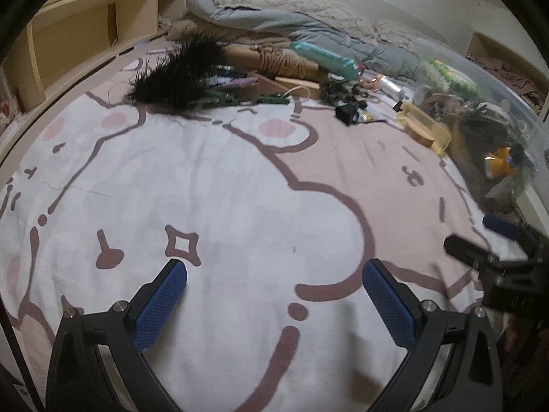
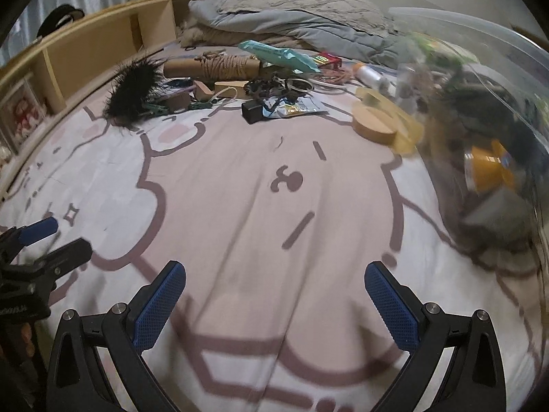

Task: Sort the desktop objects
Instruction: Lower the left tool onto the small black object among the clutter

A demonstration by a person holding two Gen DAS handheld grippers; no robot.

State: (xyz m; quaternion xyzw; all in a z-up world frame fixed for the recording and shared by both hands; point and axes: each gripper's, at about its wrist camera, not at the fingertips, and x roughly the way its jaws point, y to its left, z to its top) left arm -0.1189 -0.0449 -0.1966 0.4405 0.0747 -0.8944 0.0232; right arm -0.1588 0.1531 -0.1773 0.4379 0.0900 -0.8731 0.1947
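Loose objects lie in a heap at the far side of a bed sheet: a black feather bundle (image 1: 178, 75) (image 2: 133, 86), a cardboard tube wound with twine (image 1: 278, 60) (image 2: 219, 65), a teal packet (image 1: 322, 56) (image 2: 278, 55), a small black box (image 2: 253, 110) and a round wooden disc in a yellow holder (image 1: 425, 127) (image 2: 375, 127). My left gripper (image 1: 274, 271) is open over bare sheet, far short of the heap. My right gripper (image 2: 274, 271) is open too, nothing between its fingers. Each gripper shows at the other view's edge.
A clear plastic bin (image 1: 497, 103) (image 2: 480, 120) filled with mixed items stands on the right. Grey bedding (image 2: 291, 17) is piled at the back, and a wooden shelf unit (image 1: 85, 34) (image 2: 103, 41) runs along the left. The pink-and-white printed sheet (image 2: 257, 189) stretches between.
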